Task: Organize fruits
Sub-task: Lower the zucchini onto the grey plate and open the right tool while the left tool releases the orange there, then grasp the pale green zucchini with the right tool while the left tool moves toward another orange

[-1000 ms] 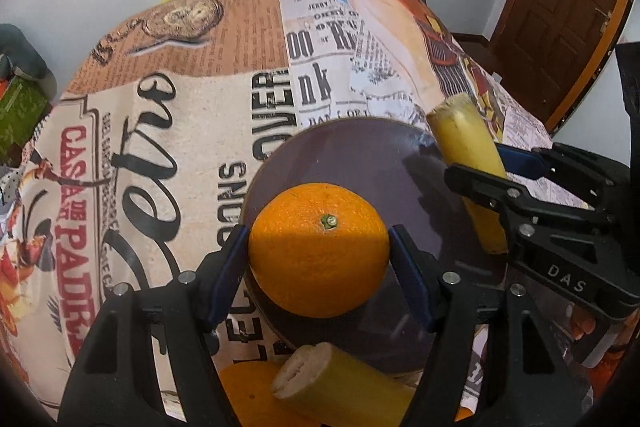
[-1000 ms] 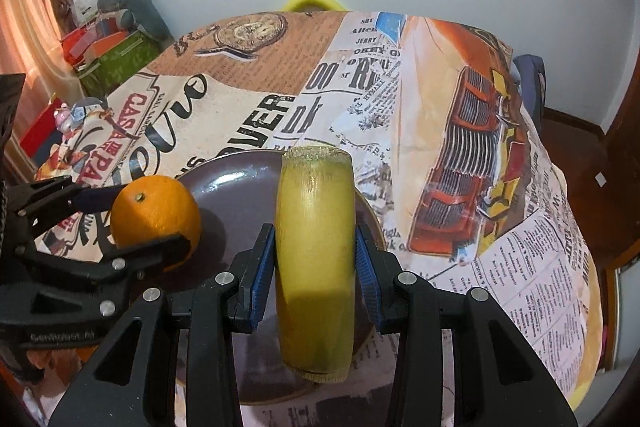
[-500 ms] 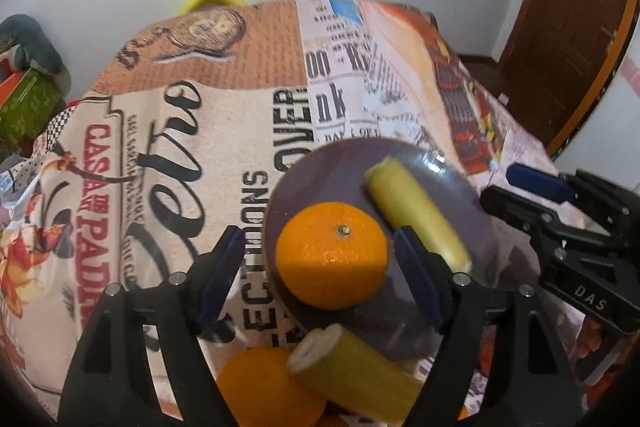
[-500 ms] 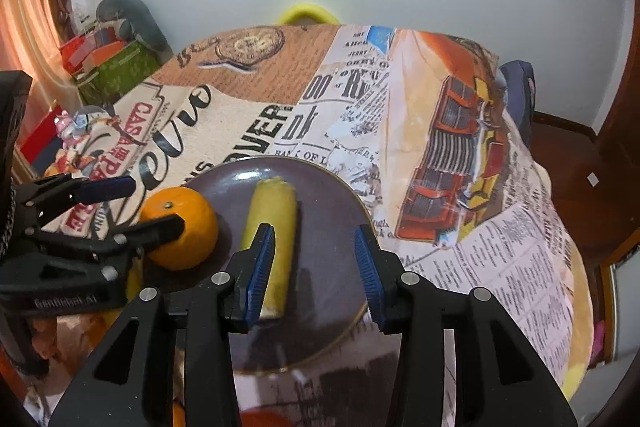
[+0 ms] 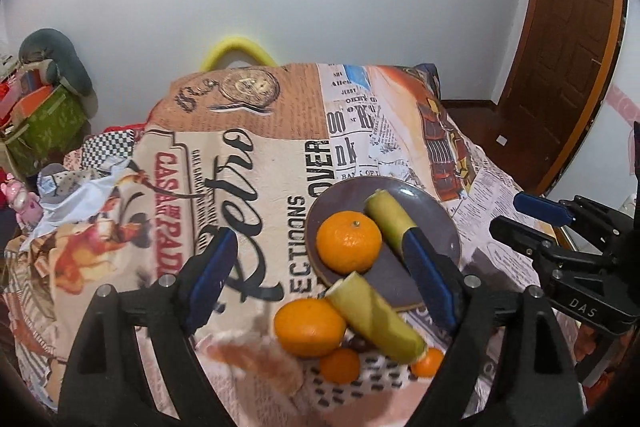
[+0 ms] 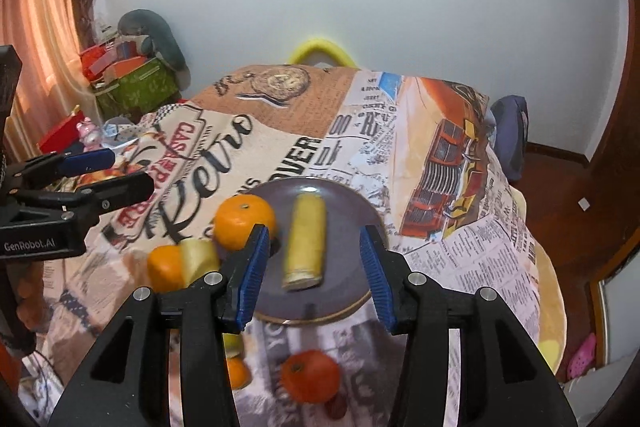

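A dark purple plate [image 5: 440,215] [image 6: 352,207] lies on the printed tablecloth. On it rest an orange [image 5: 348,241] [image 6: 244,221] and a yellow banana piece [image 5: 388,219] [image 6: 305,241]. My left gripper [image 5: 320,275] is open and empty, raised above and left of the plate. My right gripper [image 6: 316,267] is open and empty, above the plate's near edge. Beside the plate lie another orange [image 5: 310,327] [image 6: 164,267] and a second banana piece [image 5: 374,315] [image 6: 198,261].
Small oranges [image 5: 340,365] and a red-orange fruit [image 6: 310,375] lie near the table's front. Boxes and clutter [image 6: 132,83] stand at the left by a curtain. A yellow chair back [image 5: 236,53] stands behind the table. A wooden door [image 5: 568,39] is at the right.
Both grippers opened, let go of the orange and the banana piece on the plate, then drew back and upward. The fruit stays on the plate.
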{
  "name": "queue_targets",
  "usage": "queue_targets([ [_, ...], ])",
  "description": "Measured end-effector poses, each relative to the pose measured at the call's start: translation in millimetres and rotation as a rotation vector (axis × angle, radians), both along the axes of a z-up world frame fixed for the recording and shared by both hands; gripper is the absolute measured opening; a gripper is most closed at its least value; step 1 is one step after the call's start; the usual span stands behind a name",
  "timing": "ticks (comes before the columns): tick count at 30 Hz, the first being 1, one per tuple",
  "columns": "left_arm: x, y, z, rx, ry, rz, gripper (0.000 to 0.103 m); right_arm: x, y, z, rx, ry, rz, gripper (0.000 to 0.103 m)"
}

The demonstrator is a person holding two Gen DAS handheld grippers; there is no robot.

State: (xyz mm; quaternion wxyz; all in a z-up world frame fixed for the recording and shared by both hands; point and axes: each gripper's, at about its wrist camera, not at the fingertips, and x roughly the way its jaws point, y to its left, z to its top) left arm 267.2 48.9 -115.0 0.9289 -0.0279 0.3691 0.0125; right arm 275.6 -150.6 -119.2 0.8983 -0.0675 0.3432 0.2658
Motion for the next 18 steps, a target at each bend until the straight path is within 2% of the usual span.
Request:
queue_targets([
  [3, -18.6, 6.1, 3.6, 0.003, -0.008, 0.005, 0.085, -15.2, 4.8, 4.3, -0.004, -0.010, 0.012, 0.044],
  [6, -35.6, 14.5, 3.5, 0.004, -0.006, 0.013, 0.085, -27.1, 9.4, 5.2, -0.008, -0.019, 0.017, 0.053],
  [10, -53.9, 26.6, -3.8, 0.007, 0.011, 0.024, 0.086, -38.2, 20.1, 0.7, -0.015, -0.006, 0.043, 0.053],
  [18, -64.8, 49.5, -43.6, -0.019, 0.105, 0.049, 0.086, -50.3, 45.1, -21.6, -0.048, 0.031, 0.083, 0.053],
])
